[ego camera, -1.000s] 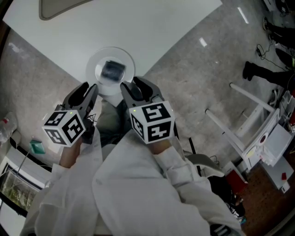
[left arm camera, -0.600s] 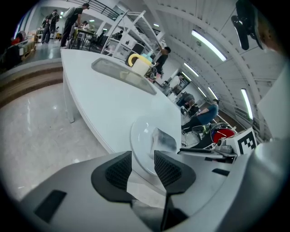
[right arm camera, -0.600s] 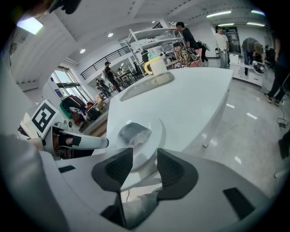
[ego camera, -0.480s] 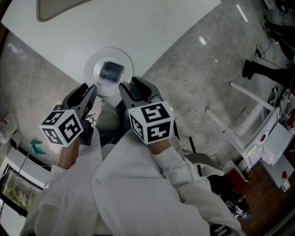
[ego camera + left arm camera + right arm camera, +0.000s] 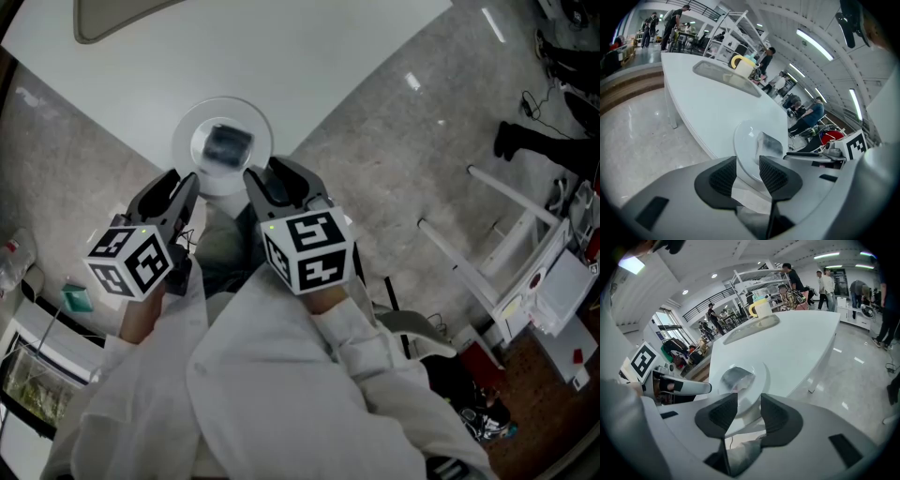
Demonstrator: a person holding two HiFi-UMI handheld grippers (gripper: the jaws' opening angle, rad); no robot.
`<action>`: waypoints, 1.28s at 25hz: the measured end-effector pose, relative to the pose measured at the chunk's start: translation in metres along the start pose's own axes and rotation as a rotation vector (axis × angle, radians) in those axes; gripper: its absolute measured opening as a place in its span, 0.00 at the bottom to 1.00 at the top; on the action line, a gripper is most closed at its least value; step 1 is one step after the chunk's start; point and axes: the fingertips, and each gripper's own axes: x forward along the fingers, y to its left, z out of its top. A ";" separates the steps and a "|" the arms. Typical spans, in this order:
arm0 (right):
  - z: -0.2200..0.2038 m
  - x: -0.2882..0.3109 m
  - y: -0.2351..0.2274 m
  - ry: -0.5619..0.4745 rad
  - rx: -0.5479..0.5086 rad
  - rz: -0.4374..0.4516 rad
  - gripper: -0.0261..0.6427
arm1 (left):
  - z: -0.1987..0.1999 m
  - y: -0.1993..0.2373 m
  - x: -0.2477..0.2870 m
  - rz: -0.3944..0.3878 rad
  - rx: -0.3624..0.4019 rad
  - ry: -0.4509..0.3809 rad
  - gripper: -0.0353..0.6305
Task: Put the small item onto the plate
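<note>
- The plate (image 5: 185, 141) is seen on the white table (image 5: 309, 47), close to the table's near edge.
- The small item (image 5: 227, 144), a grey, blurred packet, is found lying on the plate, about at its middle.
- The left gripper (image 5: 186, 180) is held just short of the table edge, near the plate's left side; its jaws are kept a narrow gap apart, and nothing is gripped between them.
- The right gripper (image 5: 270, 174) is held beside the plate's right side, its jaws likewise set narrowly apart and empty.
- Neither gripper is seen touching the plate or the item.
- Both grippers are carried on white-sleeved arms (image 5: 281, 394) above a grey floor (image 5: 403, 159).
</note>
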 end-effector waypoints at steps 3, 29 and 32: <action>0.000 0.000 0.000 -0.005 0.004 -0.003 0.27 | -0.001 0.000 0.000 0.010 0.022 -0.002 0.26; -0.003 0.004 0.000 0.009 -0.085 -0.043 0.27 | -0.003 0.005 0.007 0.118 0.096 -0.002 0.25; -0.004 0.003 -0.003 0.004 -0.076 -0.044 0.25 | -0.004 0.003 0.006 0.116 0.100 0.002 0.25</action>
